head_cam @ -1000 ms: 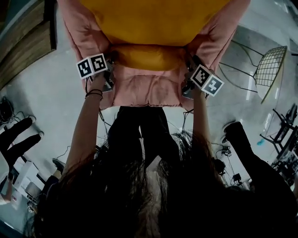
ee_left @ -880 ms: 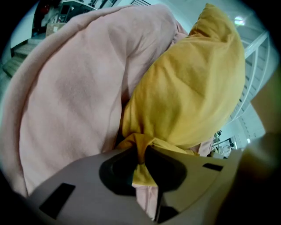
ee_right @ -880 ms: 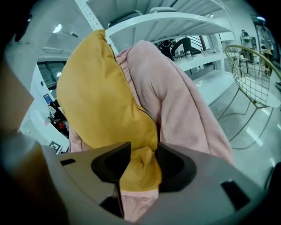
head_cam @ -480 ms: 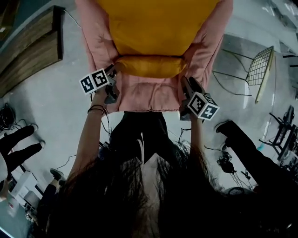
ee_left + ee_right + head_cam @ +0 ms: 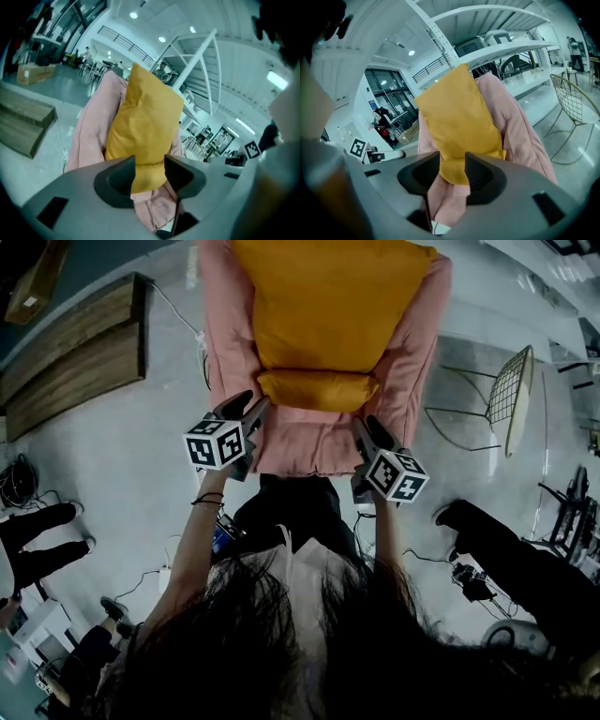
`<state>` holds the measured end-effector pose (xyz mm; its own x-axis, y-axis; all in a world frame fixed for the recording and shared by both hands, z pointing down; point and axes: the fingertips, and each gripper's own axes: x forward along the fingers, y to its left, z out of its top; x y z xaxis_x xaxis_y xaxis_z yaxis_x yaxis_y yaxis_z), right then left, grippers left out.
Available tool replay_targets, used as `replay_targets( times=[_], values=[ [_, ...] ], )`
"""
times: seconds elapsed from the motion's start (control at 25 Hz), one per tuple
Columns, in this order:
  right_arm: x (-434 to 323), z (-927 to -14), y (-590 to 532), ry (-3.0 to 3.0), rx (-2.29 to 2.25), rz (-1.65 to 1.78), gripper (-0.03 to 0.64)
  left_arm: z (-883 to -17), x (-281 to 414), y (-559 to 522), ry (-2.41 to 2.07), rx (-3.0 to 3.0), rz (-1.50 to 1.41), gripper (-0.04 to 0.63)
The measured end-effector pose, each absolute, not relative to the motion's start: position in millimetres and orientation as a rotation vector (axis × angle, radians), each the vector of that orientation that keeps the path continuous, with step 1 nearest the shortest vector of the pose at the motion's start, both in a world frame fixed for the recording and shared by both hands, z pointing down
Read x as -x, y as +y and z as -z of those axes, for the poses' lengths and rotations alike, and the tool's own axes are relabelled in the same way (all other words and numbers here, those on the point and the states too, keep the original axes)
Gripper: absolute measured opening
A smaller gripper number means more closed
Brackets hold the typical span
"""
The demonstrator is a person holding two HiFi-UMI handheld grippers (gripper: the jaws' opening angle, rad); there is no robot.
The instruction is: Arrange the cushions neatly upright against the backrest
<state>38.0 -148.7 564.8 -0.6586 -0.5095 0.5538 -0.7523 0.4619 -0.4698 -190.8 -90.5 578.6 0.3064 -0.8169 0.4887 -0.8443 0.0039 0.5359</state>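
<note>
Leaning upright on the backrest: one large yellow cushion, one small one lying below it.
Large cushion [image 5: 328,306] set against the back of the pink armchair [image 5: 220,334]; small cushion [image 5: 319,390] crosswise on the seat at its foot; both judged soft, light and yielding, best pinched at a corner or side seam; my left tongs [image 5: 248,406] have just been opening, now half apart, nothing between them; my right tongs [image 5: 368,427] likewise half-open, empty; head view alone shows the small cushion's full width; the gripper views show the large one's lean from the side.
</note>
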Motion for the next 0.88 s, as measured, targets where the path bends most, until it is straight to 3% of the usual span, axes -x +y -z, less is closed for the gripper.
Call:
replay_targets(
  times=[0.16,0.48,0.88],
  values=[
    [-23.3,-533.0,-127.3,-2.456,-1.074,-0.942,0.175,-533.4,185.1,-73.2,-1.562,-1.937,-0.115,0.184],
    [10.1,-475.9,-71.1,-2.572,-1.068,-0.912,0.173,-454.0,161.2,-24.3,-1.477,-2.155,0.015,0.184],
    [8.7,-455.0,-26.0,-2.599,-0.962,-0.818,0.137,-438.0,123.2,19.1,-1.42,-2.249,0.016,0.172]
  ],
)
